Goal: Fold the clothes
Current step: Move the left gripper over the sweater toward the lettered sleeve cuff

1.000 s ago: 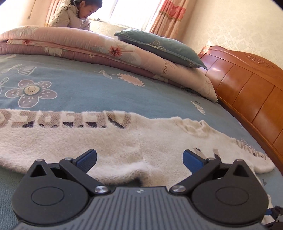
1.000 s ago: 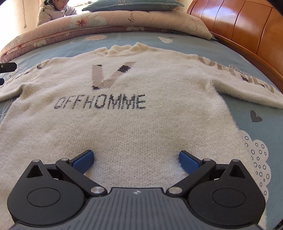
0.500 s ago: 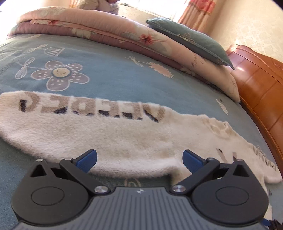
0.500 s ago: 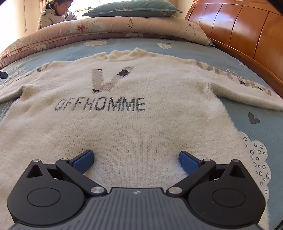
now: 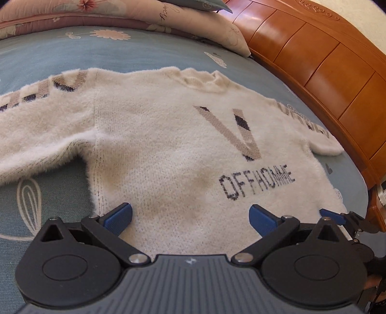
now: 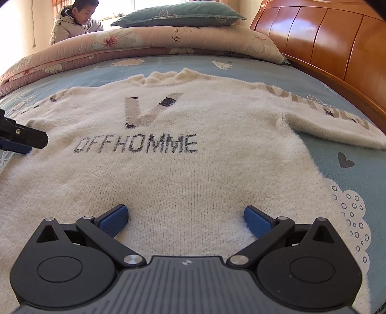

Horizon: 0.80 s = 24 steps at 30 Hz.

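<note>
A fluffy cream sweater lies flat and face up on the bed, sleeves spread, with a large "V" and "OFFHOMME" knitted on its chest. My left gripper hovers open over the sweater's left side below the armpit, nothing between its blue pads. My right gripper stands open over the lower hem, also holding nothing. In the left wrist view a blue fingertip of the right gripper shows at the right. A finger of the left gripper pokes in at the left edge of the right wrist view.
The blue patterned bedsheet surrounds the sweater. A folded pink quilt with a green pillow lies at the far side. A wooden headboard runs along the right. A person in a light jacket sits beyond the quilt.
My left gripper has swung right from the left sleeve to over the sweater's body, bringing the chest lettering into view. The right gripper has hardly moved.
</note>
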Each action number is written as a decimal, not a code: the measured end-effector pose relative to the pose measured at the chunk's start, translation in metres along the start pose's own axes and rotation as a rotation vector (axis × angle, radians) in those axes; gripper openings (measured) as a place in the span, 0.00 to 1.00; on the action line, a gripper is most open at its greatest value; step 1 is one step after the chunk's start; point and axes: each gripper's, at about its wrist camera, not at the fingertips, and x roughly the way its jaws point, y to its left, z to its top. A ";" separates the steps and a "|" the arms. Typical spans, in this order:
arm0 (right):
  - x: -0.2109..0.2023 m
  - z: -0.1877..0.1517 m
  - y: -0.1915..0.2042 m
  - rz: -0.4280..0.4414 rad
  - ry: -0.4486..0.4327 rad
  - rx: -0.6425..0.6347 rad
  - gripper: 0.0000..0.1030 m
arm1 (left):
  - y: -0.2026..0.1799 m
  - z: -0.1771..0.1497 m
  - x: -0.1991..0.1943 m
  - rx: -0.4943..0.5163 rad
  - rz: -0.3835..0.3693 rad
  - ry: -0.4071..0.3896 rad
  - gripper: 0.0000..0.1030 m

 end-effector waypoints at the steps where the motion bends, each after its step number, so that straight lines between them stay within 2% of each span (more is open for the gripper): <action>1: 0.000 0.000 0.000 0.001 0.002 0.001 1.00 | -0.001 -0.003 -0.001 0.000 0.004 -0.014 0.99; 5: 0.000 0.001 -0.001 0.004 0.004 0.003 1.00 | -0.007 -0.007 0.001 0.001 0.055 -0.036 0.99; 8: 0.000 0.000 0.000 0.003 0.000 0.001 1.00 | -0.015 -0.010 0.005 0.040 0.106 -0.050 0.99; 13: -0.001 0.001 -0.002 0.018 0.007 -0.010 1.00 | -0.039 -0.012 0.011 0.147 0.222 0.011 0.99; 18: -0.010 0.001 -0.006 0.048 0.039 -0.030 1.00 | -0.049 -0.022 -0.004 0.089 0.237 0.041 0.99; 24: -0.024 -0.007 -0.008 0.089 0.072 -0.093 1.00 | -0.069 -0.043 -0.044 0.093 0.275 0.046 0.99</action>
